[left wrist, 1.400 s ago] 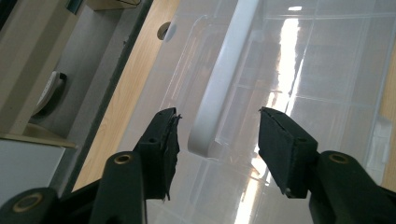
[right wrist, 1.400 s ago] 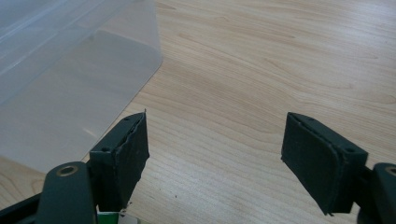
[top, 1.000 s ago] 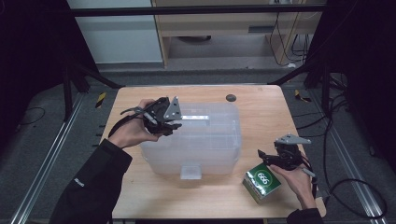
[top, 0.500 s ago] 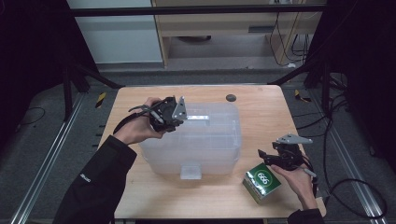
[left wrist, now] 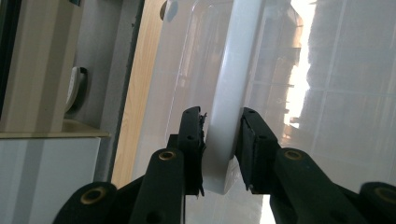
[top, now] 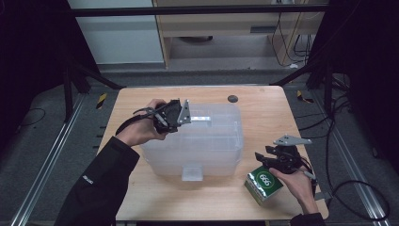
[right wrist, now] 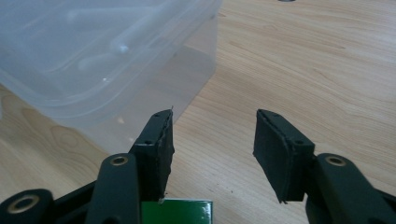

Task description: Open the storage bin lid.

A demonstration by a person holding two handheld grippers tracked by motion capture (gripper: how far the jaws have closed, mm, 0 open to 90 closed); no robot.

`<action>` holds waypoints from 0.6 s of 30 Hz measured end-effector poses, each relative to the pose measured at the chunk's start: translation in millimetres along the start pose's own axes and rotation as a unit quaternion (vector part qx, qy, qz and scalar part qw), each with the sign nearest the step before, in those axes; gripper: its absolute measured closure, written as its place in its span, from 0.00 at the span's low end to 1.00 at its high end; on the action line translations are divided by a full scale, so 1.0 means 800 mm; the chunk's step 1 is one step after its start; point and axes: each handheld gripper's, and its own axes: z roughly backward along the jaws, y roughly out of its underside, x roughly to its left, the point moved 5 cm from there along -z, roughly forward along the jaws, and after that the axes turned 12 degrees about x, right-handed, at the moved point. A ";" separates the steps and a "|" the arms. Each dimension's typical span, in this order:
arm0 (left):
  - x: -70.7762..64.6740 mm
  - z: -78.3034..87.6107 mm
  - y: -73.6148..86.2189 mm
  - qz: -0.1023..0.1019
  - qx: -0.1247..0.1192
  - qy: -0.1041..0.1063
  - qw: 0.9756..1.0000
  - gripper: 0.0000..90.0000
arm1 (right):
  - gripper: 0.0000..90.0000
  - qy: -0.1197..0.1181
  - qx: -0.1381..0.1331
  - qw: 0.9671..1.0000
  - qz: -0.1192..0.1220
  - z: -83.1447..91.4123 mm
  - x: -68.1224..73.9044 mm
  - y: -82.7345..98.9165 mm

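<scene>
A clear plastic storage box (top: 207, 146) with its lid on stands in the middle of the wooden table (top: 268, 117). My left gripper (top: 182, 116) lies across the lid's back left. Its jaws have just been closing, and its pads (left wrist: 196, 140) press on both sides of the lid's white handle bar (left wrist: 229, 84). A green carton (top: 263, 184) sits near the front right corner. My right gripper (top: 266, 159) hovers just behind and above the carton. Its jaws have just been closing but stand open (right wrist: 212, 144), with bare table between them and the carton's top (right wrist: 177, 212) below the left jaw.
A small dark round object (top: 232, 99) lies near the table's far edge. The box's front latch (top: 192, 172) faces me. Bare wood (right wrist: 299, 60) stretches to the right of the box. Dark frame legs and cables surround the table.
My left gripper has edged a little to the right along the lid, onto the handle. The right gripper has stayed by the green carton, rising slightly.
</scene>
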 end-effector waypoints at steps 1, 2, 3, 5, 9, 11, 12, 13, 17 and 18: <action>0.000 0.000 0.000 0.000 0.000 0.000 1.000 0.80 | 0.54 0.000 0.000 1.000 0.000 0.000 0.000 0.000; -0.001 0.000 0.000 0.001 0.001 0.000 1.000 0.80 | 0.55 -0.001 0.000 1.000 0.002 0.001 0.002 -0.001; 0.000 0.001 -0.001 -0.003 0.005 -0.002 1.000 0.80 | 0.58 -0.007 0.000 1.000 0.004 0.003 0.006 -0.001; 0.000 0.001 -0.001 -0.003 0.006 -0.001 1.000 0.81 | 0.60 -0.010 0.001 1.000 0.004 0.003 0.007 -0.001; 0.000 0.001 -0.001 -0.001 0.004 0.000 1.000 0.81 | 0.69 -0.014 0.006 1.000 0.014 0.002 0.015 -0.001; 0.000 0.001 -0.001 0.001 0.004 0.001 1.000 0.81 | 0.72 -0.019 0.008 1.000 0.017 0.003 0.018 -0.001; 0.001 0.001 -0.001 0.002 0.003 0.000 1.000 0.81 | 0.73 -0.022 0.008 1.000 0.017 0.003 0.019 -0.001; 0.001 0.001 -0.001 0.002 0.002 0.000 1.000 0.80 | 0.75 -0.024 0.008 0.999 0.019 0.003 0.020 -0.001; 0.003 0.001 -0.001 0.004 0.000 -0.002 1.000 0.80 | 0.83 -0.037 0.019 0.999 0.024 0.002 0.024 0.000; 0.003 0.001 -0.001 0.004 0.000 -0.002 1.000 0.80 | 0.85 -0.039 0.020 0.999 0.025 0.001 0.025 0.000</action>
